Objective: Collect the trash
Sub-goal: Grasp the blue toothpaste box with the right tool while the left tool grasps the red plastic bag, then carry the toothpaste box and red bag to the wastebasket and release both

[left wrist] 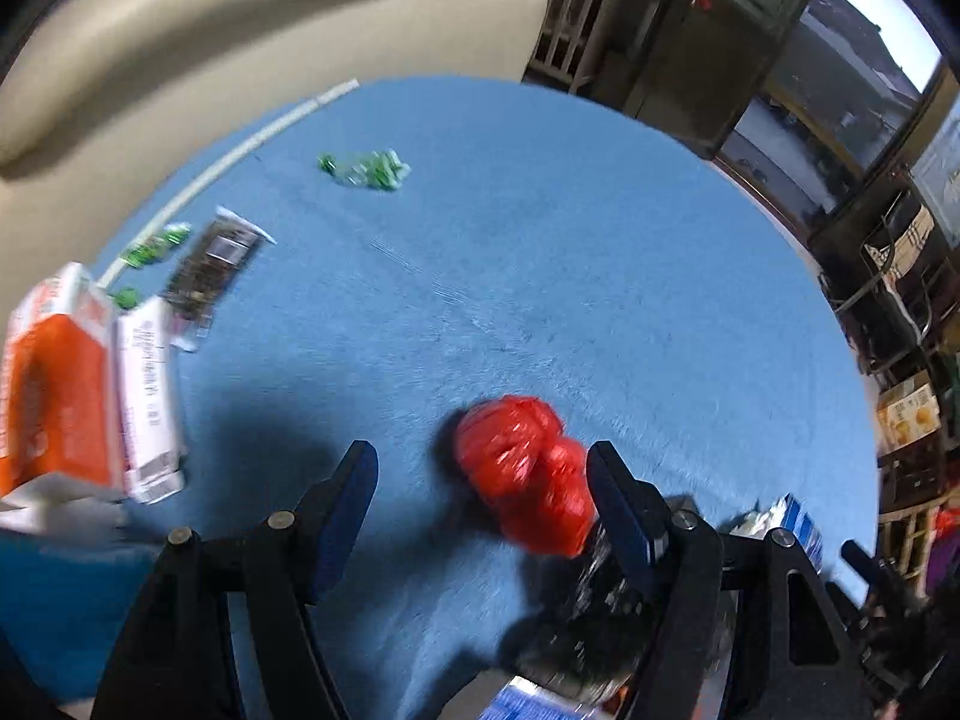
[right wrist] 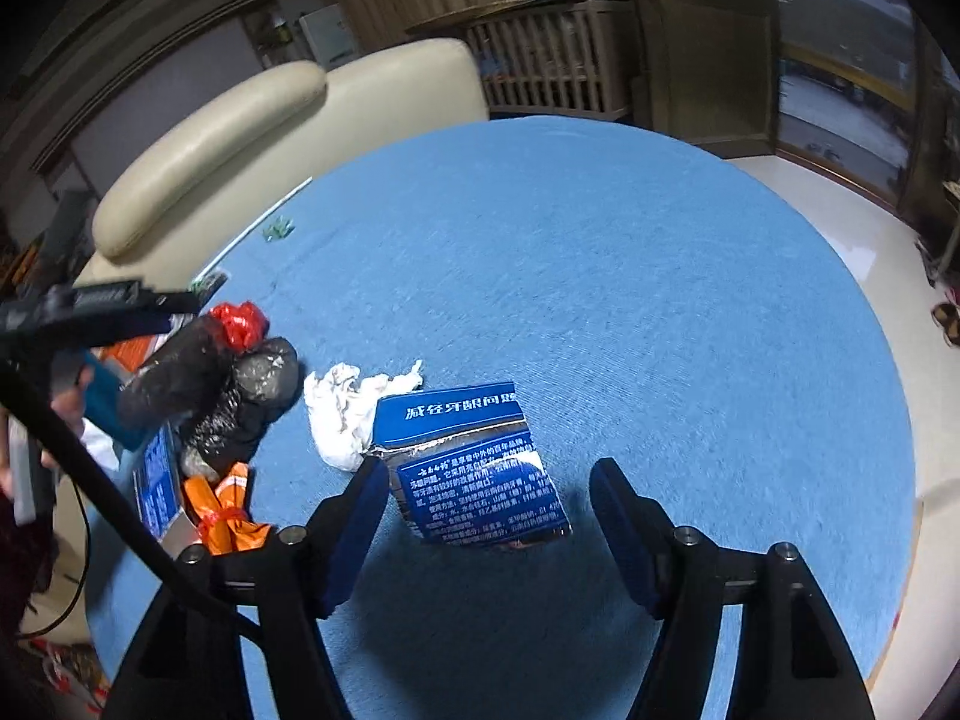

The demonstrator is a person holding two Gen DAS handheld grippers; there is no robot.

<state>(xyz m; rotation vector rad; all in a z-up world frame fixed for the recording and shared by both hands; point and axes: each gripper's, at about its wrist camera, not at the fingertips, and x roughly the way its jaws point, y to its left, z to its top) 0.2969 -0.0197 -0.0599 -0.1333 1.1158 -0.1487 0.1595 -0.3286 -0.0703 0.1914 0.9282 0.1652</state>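
Trash lies on a round table with a blue cloth (left wrist: 540,240). My left gripper (left wrist: 483,468) is open; a crumpled red bag (left wrist: 525,471) sits between its fingers, close to the right finger, beside a black bag (left wrist: 594,612). My right gripper (right wrist: 489,483) is open above a torn blue carton (right wrist: 474,462), with a crumpled white tissue (right wrist: 348,408) just behind the left finger. The red bag (right wrist: 240,321) and black bag (right wrist: 240,396) also show at the left of the right wrist view. Green wrappers (left wrist: 366,168) and a dark snack wrapper (left wrist: 210,270) lie further off.
An orange carton (left wrist: 54,384) and a white-and-pink box (left wrist: 150,396) stand at the table's left. An orange bag (right wrist: 222,510) and a blue box (right wrist: 156,480) lie by the black bag. A cream sofa (left wrist: 240,30) stands behind the table. Shelves stand at the right.
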